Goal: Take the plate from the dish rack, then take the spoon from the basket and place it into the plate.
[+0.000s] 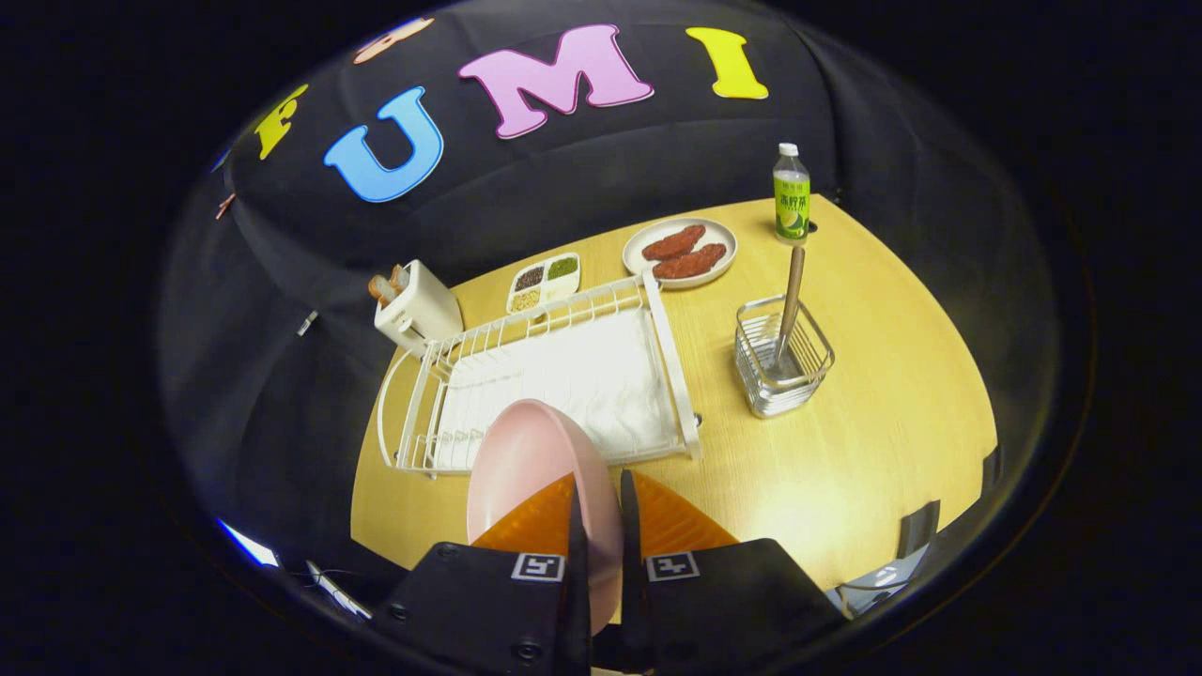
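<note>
A round wooden table (845, 451) holds everything, and the white wire dish rack (554, 376) serves as the landmark. The rack is empty of dishes, with a white mat lying flat inside it. Behind its far left corner stands a white toaster (418, 305) with bread in its slots. Just behind its far edge sits a small white tray (543, 282) split into four compartments of grains. Beyond its far right corner is a white plate of brown meat pieces (681, 252), and farther right of that a green-labelled bottle (791, 195) stands upright near the table's far edge. To the right of the rack, apart from it, a wire basket (784, 361) holds the spoon (791, 300), upright with its wooden handle sticking out and leaning slightly.

The pink plate (535, 469) is held on edge in front of the rack's near side, overlapping the rack's near rim in view. The gripper (598, 526) is clamped on it: its two orange fingers (535, 521) press the plate's rim from either side, the plate rising up and left from between them.
</note>
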